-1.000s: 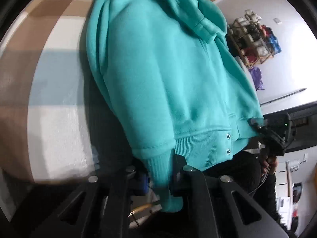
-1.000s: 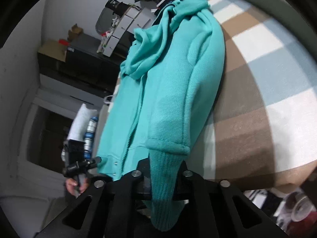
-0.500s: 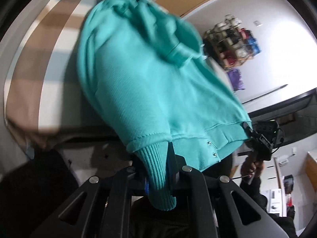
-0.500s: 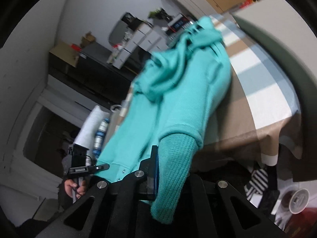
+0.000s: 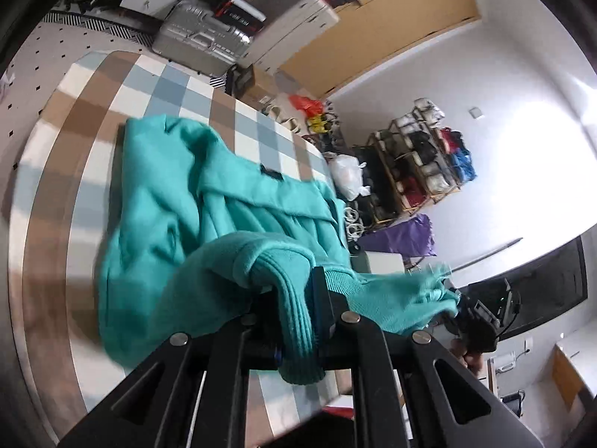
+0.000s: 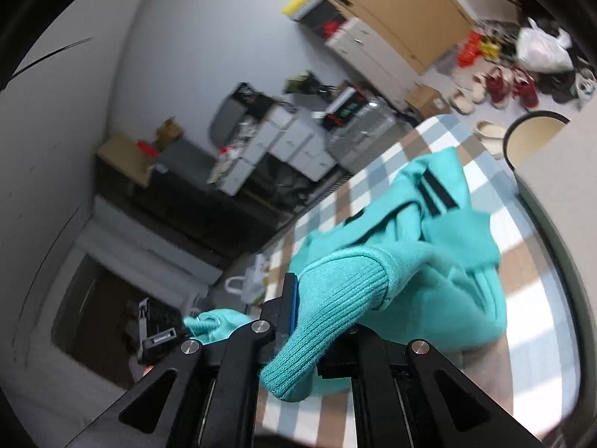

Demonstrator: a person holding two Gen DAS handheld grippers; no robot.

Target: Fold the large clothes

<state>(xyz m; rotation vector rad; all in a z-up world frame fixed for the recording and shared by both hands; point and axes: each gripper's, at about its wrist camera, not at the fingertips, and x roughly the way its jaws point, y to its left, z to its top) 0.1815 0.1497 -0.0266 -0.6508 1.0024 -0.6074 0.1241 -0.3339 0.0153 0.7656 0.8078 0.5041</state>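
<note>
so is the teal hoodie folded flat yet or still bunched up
Still bunched: the teal hoodie lies rumpled on the checked cloth, cuffs lifted in both claws.

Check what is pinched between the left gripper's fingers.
A ribbed teal cuff of the hoodie, clamped in the left gripper; left wrist view shows it.

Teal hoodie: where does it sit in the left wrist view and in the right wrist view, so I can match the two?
Left wrist view: the teal hoodie fills the lower centre-left, spread on the checked tablecloth, one ribbed cuff clamped in the left gripper.
Right wrist view: the hoodie lies centre-right, its other ribbed cuff clamped in the right gripper.
Shared landmark: the silver suitcase beyond the table.
</note>
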